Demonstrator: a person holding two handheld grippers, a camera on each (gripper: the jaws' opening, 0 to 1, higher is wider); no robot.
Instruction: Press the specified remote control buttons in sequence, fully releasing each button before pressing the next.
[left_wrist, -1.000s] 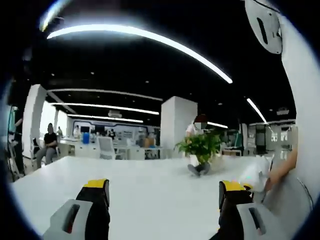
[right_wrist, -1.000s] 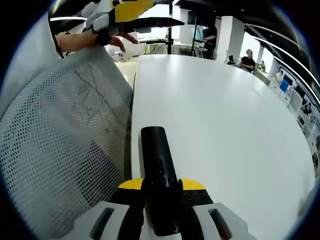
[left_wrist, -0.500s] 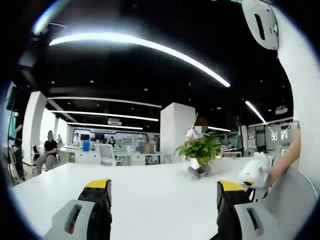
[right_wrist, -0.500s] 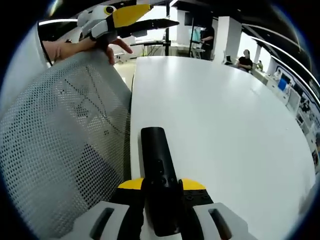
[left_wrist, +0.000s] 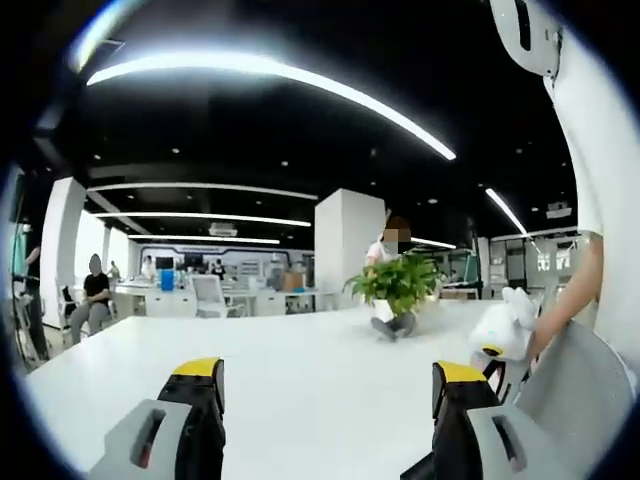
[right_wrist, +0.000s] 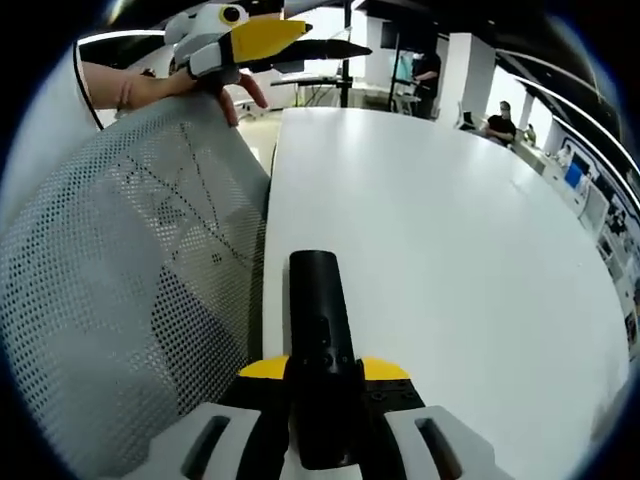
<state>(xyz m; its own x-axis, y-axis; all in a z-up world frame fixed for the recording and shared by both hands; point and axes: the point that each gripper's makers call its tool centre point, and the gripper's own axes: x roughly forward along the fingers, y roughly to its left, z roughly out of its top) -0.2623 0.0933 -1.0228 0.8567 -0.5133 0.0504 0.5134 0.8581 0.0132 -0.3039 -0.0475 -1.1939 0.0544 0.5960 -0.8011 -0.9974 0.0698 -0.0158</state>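
A black remote control (right_wrist: 318, 320) sticks forward out of my right gripper (right_wrist: 322, 378), whose yellow-tipped jaws are shut on its near end. Its small buttons run along the top face. It hangs over the near edge of a white table (right_wrist: 450, 250). My left gripper (left_wrist: 328, 375) is open with nothing between its yellow-tipped jaws, raised above the same white table (left_wrist: 300, 370). In the right gripper view the left gripper (right_wrist: 235, 38) shows at the top left, held by a hand. In the left gripper view the right gripper (left_wrist: 503, 325) shows white at the right, beside a forearm.
A white mesh chair back (right_wrist: 130, 280) stands left of the remote, close to the table edge; it also rises at the right (left_wrist: 575, 385). A potted plant (left_wrist: 400, 285) sits at the table's far side. People sit and stand at desks far behind.
Both views have shifted slightly with the hands. The left gripper has drifted a little to the right in the right gripper view. The remote stays held in the right gripper.
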